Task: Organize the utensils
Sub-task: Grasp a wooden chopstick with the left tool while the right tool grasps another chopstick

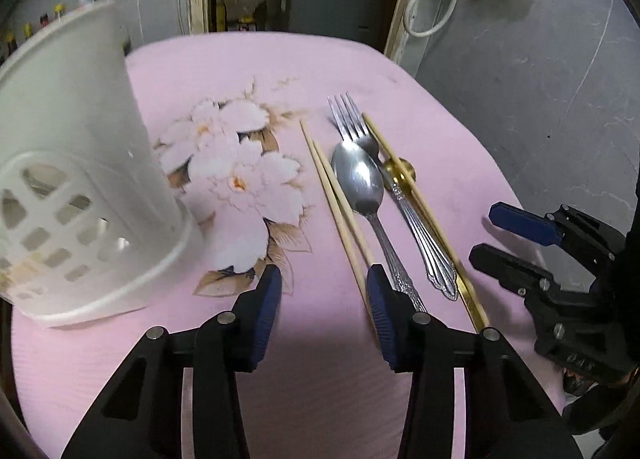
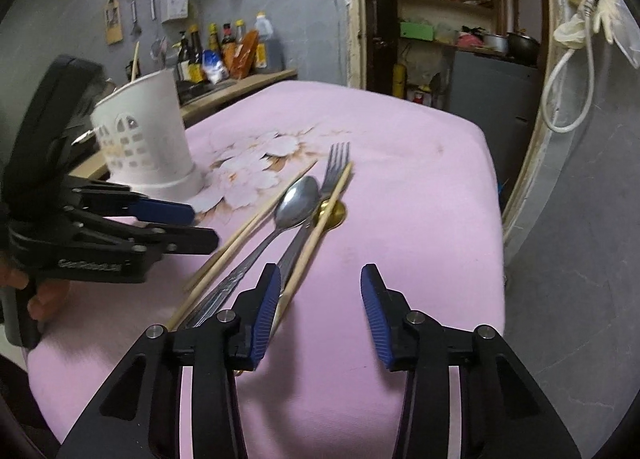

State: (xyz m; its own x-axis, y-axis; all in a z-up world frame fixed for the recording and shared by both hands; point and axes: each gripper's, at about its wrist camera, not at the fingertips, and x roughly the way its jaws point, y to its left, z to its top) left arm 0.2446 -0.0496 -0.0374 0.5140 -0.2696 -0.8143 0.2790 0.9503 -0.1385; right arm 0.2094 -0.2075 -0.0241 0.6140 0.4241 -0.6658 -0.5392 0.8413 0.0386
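A pink floral tablecloth (image 1: 320, 71) bears a white holder (image 1: 80, 179), spoon (image 1: 360, 179), fork (image 1: 348, 119) and chopsticks (image 1: 332, 195).

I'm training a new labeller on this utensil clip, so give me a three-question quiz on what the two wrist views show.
1. True or false: the silver spoon already stands in the white holder.
2. What lies on the gold spoon's bowl? A) a chopstick B) a knife C) a cup
3. Fill in: neither the left gripper nor the right gripper holds anything; both have ____ jaws.

Key: 1 false, it lies on the pink cloth beside the fork; 2 A; 3 open.
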